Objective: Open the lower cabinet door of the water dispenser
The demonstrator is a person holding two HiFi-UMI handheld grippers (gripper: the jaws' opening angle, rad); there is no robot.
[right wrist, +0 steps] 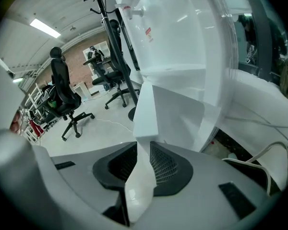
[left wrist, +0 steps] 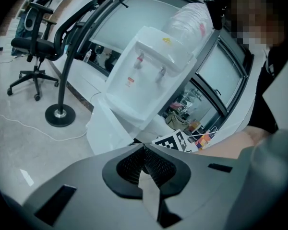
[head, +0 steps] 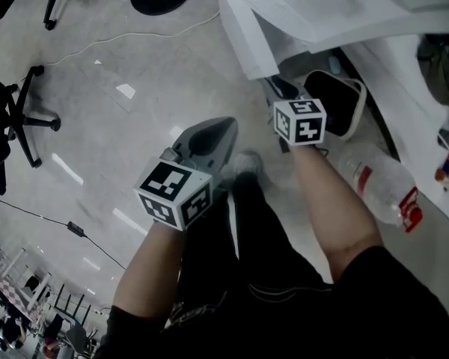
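Two grippers — right gripper (right wrist: pixel 143 146) clamped on the cabinet door (right wrist: pixel 148 111), left gripper (left wrist: pixel 144 150) closed and empty.

Head view looks steeply down; both gripper views face the water dispenser (left wrist: pixel 144 80), right nearer.

The tall white water dispenser (left wrist: pixel 145 78) looks like smooth, glossy plastic, and its thin white cabinet door (right wrist: pixel 146 107) has the same finish. Below the dispenser, the pale grey floor (head: pixel 146 137) is polished and shiny, and the clear bottle (head: pixel 378 182) beside it is thin transparent plastic.
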